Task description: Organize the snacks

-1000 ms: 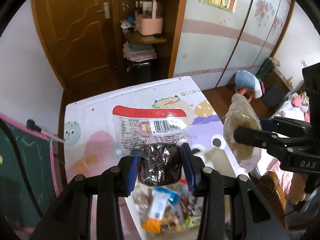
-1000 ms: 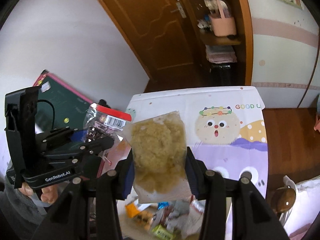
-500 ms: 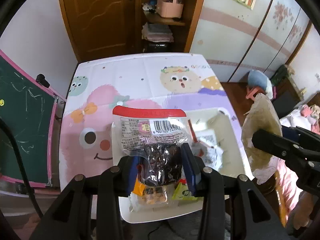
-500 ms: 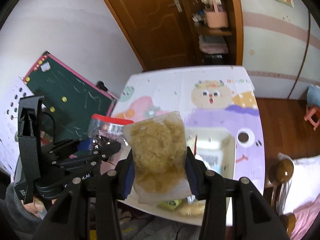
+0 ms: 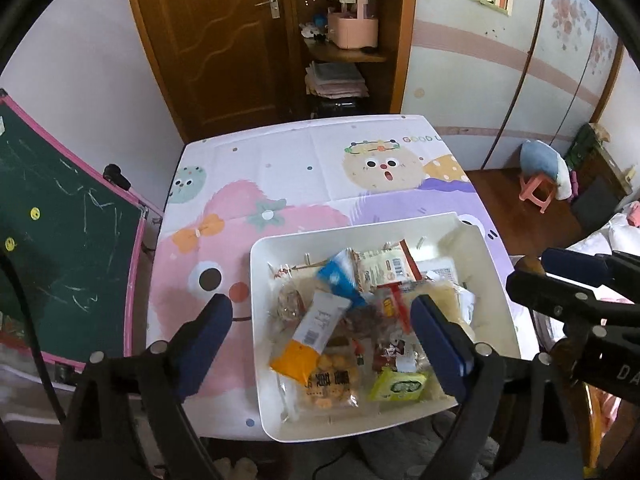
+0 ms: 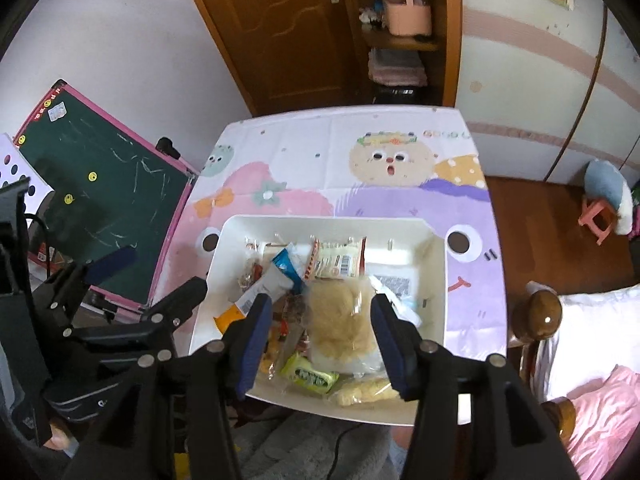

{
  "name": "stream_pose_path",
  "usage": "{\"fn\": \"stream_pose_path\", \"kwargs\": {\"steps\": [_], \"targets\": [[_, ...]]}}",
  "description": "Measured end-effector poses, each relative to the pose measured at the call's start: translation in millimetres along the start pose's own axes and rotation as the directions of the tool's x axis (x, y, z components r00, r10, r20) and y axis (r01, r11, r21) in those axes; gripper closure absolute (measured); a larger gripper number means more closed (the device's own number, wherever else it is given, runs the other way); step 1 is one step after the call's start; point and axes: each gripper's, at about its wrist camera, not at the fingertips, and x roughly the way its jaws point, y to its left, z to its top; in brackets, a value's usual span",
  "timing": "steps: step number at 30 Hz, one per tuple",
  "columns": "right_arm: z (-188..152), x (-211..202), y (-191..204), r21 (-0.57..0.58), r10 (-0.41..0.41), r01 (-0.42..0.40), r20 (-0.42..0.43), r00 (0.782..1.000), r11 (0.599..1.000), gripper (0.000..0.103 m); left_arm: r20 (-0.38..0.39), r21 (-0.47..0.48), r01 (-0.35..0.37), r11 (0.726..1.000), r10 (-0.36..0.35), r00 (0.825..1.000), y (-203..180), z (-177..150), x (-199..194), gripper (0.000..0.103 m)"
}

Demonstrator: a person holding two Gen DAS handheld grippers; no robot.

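A white bin (image 5: 256,320) (image 6: 436,292) sits at the near edge of the table, filled with several snack packets. The clear bag of yellowish noodles (image 6: 340,320) lies on top of the pile, and the dark snack packet with the red strip (image 5: 384,312) lies among the others. My left gripper (image 5: 320,344) is open and empty above the bin's left half. My right gripper (image 6: 320,344) is open and empty above the noodle bag; it also shows at the right edge of the left wrist view (image 5: 560,280).
The table wears a cartoon cloth (image 5: 320,168) (image 6: 360,148). A green chalkboard (image 5: 52,240) (image 6: 100,208) leans at its left. A wooden door and shelf stand behind. A pink stool (image 5: 538,190) and a bedpost knob (image 6: 538,316) are at the right.
Both grippers opened and dropped their packets into the bin: the left let go of the dark packet, the right let go of the noodle bag. Both views tilted down over the bin.
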Motion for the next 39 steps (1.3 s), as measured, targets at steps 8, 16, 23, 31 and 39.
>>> {"fn": "stream_pose_path", "kwargs": {"steps": [8,16,23,31,39], "targets": [[-6,-19,12,-0.026,-0.020,0.022,0.063,0.998,0.999,0.051,0.031,-0.009,-0.004,1.000,0.004,0.999,-1,-5,-17,0.013],[-13,-37,13,-0.004,-0.032,0.033,0.131,0.991,0.999,0.051,0.091,0.002,-0.019,1.000,0.019,0.996,-7,-2,-40,0.013],[-16,-54,20,-0.013,-0.056,0.059,0.190,0.980,0.998,0.051,0.095,-0.022,-0.020,1.000,0.022,0.995,-7,3,-48,0.013],[-16,-65,22,-0.005,-0.073,0.077,0.244,0.967,0.997,0.039,0.112,-0.059,-0.029,0.998,0.036,0.993,0,3,-56,0.006],[-14,-61,26,-0.023,-0.090,0.099,0.248,0.964,0.995,0.039,0.098,-0.086,-0.032,0.996,0.040,0.994,5,4,-53,0.006]]}}
